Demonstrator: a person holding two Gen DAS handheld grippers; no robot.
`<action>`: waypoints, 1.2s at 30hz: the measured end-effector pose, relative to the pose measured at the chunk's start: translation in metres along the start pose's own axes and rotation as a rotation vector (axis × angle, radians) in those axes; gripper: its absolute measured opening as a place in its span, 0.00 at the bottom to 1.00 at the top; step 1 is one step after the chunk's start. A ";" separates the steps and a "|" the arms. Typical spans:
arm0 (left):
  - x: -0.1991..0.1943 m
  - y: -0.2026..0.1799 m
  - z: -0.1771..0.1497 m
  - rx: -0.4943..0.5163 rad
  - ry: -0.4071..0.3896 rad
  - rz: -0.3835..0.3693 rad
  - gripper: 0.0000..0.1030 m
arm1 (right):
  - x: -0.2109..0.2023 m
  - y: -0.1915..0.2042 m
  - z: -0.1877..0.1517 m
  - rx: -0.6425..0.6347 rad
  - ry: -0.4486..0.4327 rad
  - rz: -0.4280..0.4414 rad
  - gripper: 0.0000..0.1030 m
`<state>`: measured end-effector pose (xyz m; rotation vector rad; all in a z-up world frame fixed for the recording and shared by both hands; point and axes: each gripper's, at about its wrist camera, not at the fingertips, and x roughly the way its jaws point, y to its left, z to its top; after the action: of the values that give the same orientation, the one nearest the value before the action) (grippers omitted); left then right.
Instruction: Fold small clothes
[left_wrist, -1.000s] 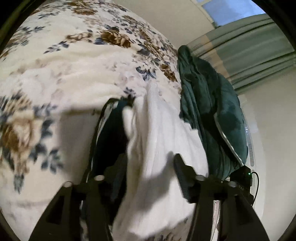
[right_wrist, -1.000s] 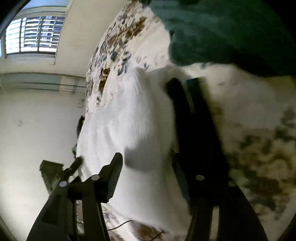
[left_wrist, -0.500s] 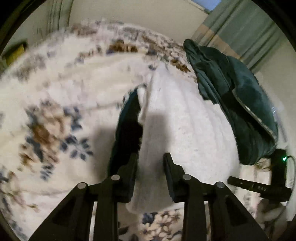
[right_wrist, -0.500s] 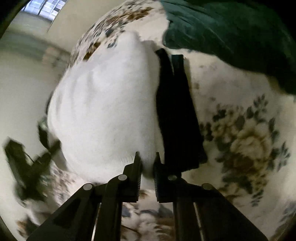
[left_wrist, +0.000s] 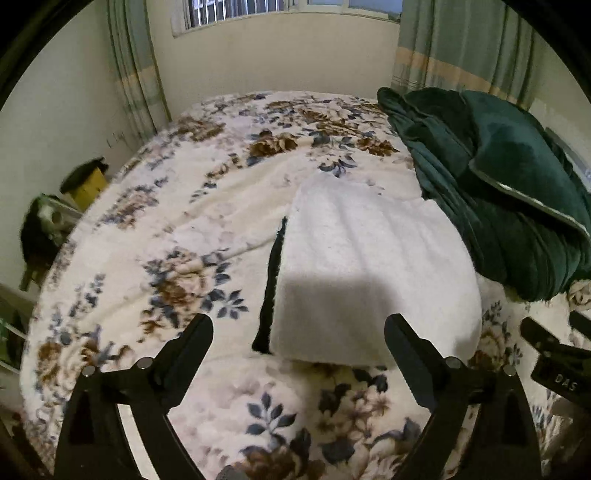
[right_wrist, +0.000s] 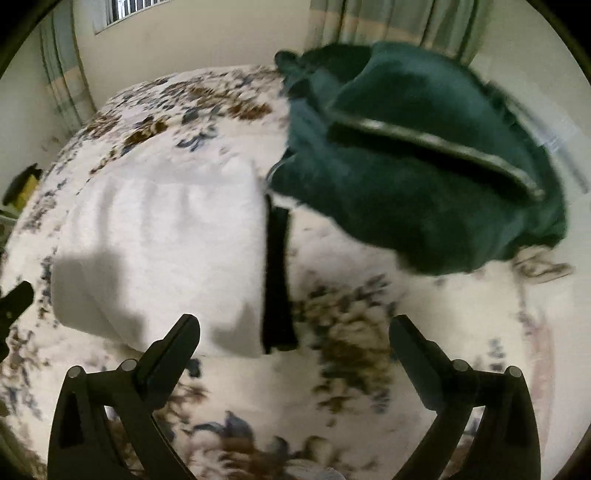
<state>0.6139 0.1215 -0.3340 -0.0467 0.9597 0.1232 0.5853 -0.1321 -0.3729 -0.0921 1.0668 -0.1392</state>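
A white garment (left_wrist: 369, 273) lies folded flat on the floral bedspread (left_wrist: 177, 229), with a dark garment edge (left_wrist: 271, 280) showing under its left side. In the right wrist view the white garment (right_wrist: 162, 251) has a dark strip (right_wrist: 277, 273) along its right side. My left gripper (left_wrist: 299, 332) is open and empty, just in front of the garment's near edge. My right gripper (right_wrist: 295, 332) is open and empty, near the garment's front right corner. The right gripper's tip shows in the left wrist view (left_wrist: 554, 365).
A dark green blanket (left_wrist: 498, 192) is piled on the bed at the right, also in the right wrist view (right_wrist: 413, 162). Curtains (left_wrist: 461, 44) and a window are behind. A yellow box and dark items (left_wrist: 85, 181) stand beside the bed at left.
Both grippers were shut on the white garment's near edge half a second ago. They have opened, let it go and drawn back. The garment now lies flat.
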 end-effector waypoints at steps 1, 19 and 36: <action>-0.006 -0.001 -0.001 0.006 -0.004 0.011 0.93 | -0.009 -0.003 -0.001 0.002 -0.010 -0.012 1.00; -0.248 -0.015 -0.034 0.057 -0.131 -0.015 0.93 | -0.301 -0.050 -0.057 0.048 -0.243 -0.062 1.00; -0.420 0.006 -0.063 0.015 -0.286 -0.024 0.93 | -0.544 -0.091 -0.132 0.057 -0.425 0.000 1.00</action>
<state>0.3231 0.0863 -0.0257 -0.0261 0.6745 0.0971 0.2047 -0.1367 0.0471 -0.0669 0.6387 -0.1423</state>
